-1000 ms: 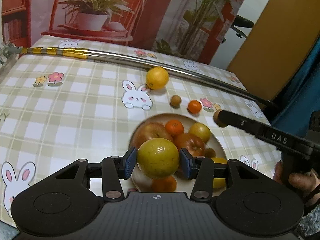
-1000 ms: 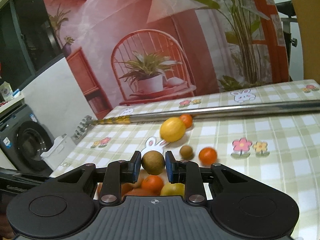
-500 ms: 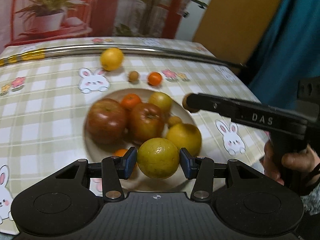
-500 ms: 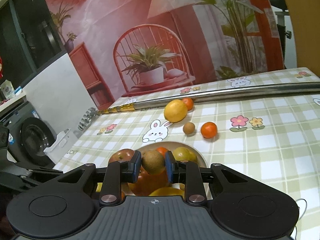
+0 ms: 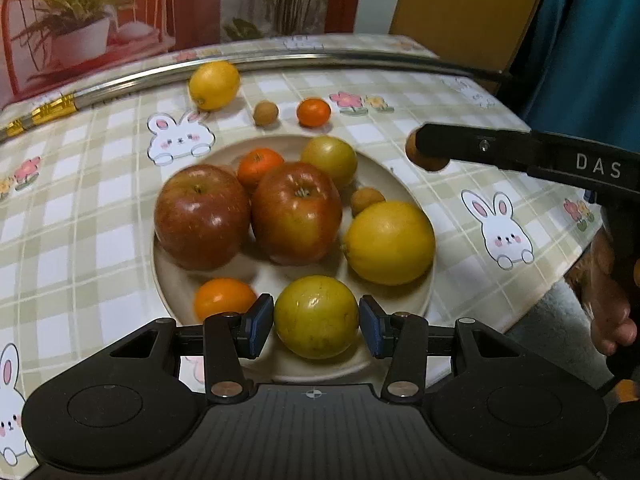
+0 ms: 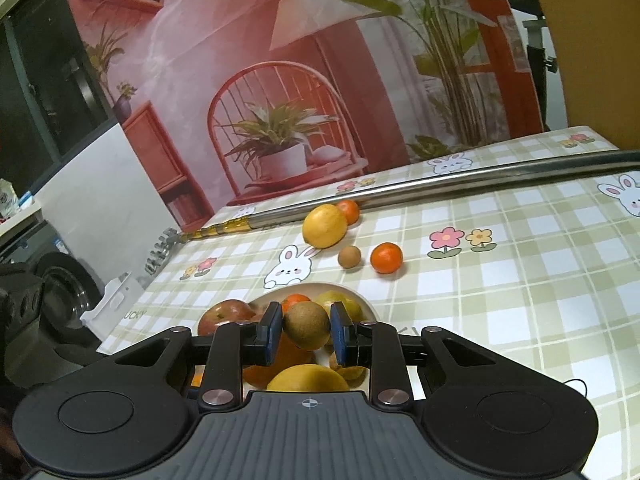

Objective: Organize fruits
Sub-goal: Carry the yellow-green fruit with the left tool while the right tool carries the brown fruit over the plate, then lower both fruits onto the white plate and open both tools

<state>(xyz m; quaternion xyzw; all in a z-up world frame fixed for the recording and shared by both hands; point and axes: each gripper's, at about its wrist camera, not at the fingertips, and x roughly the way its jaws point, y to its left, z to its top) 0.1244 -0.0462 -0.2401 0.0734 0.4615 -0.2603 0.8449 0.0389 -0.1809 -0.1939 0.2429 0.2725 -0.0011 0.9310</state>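
Observation:
My left gripper (image 5: 316, 326) is shut on a yellow-green round fruit (image 5: 316, 316), held over the near side of the beige plate (image 5: 404, 188). The plate holds two red apples (image 5: 202, 216), a lemon (image 5: 390, 242), tangerines, another yellow-green fruit and a small brown fruit. My right gripper (image 6: 306, 330) is shut on a small brown round fruit (image 6: 307, 330) above the plate's (image 6: 370, 308) edge; in the left wrist view it reaches in from the right, that fruit (image 5: 426, 160) at its tip. A lemon (image 5: 214, 84), a small brown fruit (image 5: 265, 113) and a tangerine (image 5: 313, 112) lie on the cloth beyond the plate.
The table has a checked cloth with rabbits and flowers. A long metal rod (image 6: 480, 176) with a gold-wrapped end lies across its far side. Another tangerine (image 6: 348, 211) sits behind the far lemon. A hand (image 5: 608, 304) holds the right gripper past the table's right edge.
The left gripper has sunk and swung to look more steeply down on the plate, still gripping its fruit. The right gripper has drawn back so the plate now lies under its fingers.

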